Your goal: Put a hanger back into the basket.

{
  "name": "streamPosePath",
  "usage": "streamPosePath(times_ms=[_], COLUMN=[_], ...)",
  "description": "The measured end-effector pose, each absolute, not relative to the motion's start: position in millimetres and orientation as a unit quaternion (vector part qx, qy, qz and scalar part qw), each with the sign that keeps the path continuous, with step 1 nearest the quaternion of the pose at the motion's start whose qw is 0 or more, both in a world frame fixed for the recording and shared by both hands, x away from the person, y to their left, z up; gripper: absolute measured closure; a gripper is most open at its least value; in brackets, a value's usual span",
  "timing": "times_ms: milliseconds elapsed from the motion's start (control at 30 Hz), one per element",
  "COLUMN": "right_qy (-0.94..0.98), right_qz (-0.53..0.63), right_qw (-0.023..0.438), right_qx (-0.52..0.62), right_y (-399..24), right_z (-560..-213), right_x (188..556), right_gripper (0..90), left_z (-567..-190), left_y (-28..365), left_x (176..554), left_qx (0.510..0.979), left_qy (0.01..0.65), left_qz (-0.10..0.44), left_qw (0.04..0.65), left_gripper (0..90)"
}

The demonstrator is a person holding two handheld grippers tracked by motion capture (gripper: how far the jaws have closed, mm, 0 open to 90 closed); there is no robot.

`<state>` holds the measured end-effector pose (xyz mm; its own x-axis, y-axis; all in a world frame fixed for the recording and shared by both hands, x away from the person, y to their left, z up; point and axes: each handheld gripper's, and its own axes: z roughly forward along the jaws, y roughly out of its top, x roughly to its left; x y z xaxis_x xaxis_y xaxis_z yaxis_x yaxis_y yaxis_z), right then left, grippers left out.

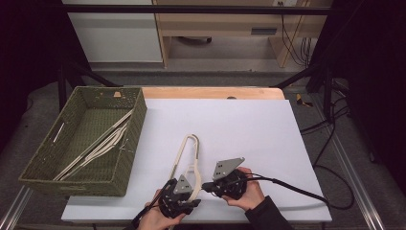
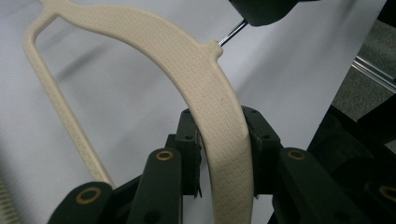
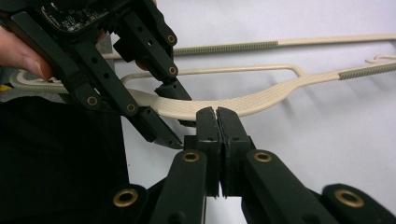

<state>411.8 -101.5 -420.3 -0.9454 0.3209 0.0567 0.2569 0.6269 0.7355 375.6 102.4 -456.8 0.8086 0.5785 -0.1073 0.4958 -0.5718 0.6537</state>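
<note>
White worktop (image 1: pixel 249 129), green basket (image 1: pixel 136 139) at our left: we have a cream hanger (image 1: pixel 187 158) in both grippers near the front edge.

Left gripper (image 2: pixel 223 154): pads clamped on the hanger's broad curved shoulder. Right gripper (image 3: pixel 217 116): jaws fully together, seemingly pinching the thin metal hook stem (image 2: pixel 232 32), though we can't see the contact itself. Hanger's long axis runs away from us, bar end tipped toward the basket, lifted at the near end. Basket already holds similar hangers (image 1: pixel 95 148) lying lengthwise. Left hand is nearer it, so we judge the next swing goes left, long axis matched to the basket's length.
</note>
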Motion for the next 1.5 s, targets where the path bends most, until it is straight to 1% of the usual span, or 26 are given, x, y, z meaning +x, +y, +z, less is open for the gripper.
streamPosePath(times_ms=[100, 233, 367, 400, 467, 533, 600, 733, 800, 1100, 1333, 1400, 1500], right_qy=[0.892, 0.865, 0.825, 0.815, 0.8, 0.787, 0.777, 0.764, 0.759, 0.755, 0.755, 0.756, 0.756], right_qz=[0.421, 0.467, 0.513, 0.522, 0.533, 0.543, 0.545, 0.543, 0.544, 0.536, 0.524, 0.52, 0.517], right_qw=[0.043, 0.078, 0.116, 0.124, 0.134, 0.135, 0.141, 0.152, 0.154, 0.162, 0.16, 0.159, 0.16], right_qx=[0.159, 0.169, 0.207, 0.219, 0.241, 0.261, 0.282, 0.314, 0.322, 0.343, 0.36, 0.364, 0.367], right_y=[-105, -121, -144, -151, -163, -174, -183, -194, -198, -207, -213, -214, -215], right_z=[-414, -393, -377, -375, -373, -371, -371, -376, -380, -388, -396, -398, -399], right_x=[410, 404, 404, 405, 407, 408, 410, 415, 417, 422, 426, 428, 428], right_gripper=[83.1, 73.0, 59.5, 54.0, 49.7, 46.8, 38.8, 30.0, 27.6, 23.1, 19.3, 19.0, 18.8], left_z=[-454, -449, -442, -440, -435, -430, -425, -417, -412, -401, -400, -399, -396], left_y=[104, 107, 112, 114, 119, 124, 129, 143, 152, 184, 194, 195, 196], left_x=[373, 372, 370, 369, 369, 368, 367, 366, 366, 376, 381, 381, 379], left_qx=[0.882, 0.88, 0.871, 0.869, 0.866, 0.861, 0.858, 0.847, 0.842, 0.819, 0.808, 0.807, 0.809], left_qy=[0.306, 0.311, 0.324, 0.326, 0.331, 0.336, 0.34, 0.355, 0.365, 0.403, 0.423, 0.42, 0.412], left_qz=[0.071, 0.081, 0.094, 0.096, 0.104, 0.112, 0.121, 0.134, 0.138, 0.159, 0.163, 0.158, 0.153], left_qw=[0.35, 0.35, 0.357, 0.359, 0.361, 0.364, 0.366, 0.371, 0.373, 0.376, 0.377, 0.384, 0.39], left_gripper=[70.7, 71.3, 72.1, 72.3, 72.9, 73.5, 74.2, 76.1, 77.1, 80.3, 82.6, 85.2, 85.3])
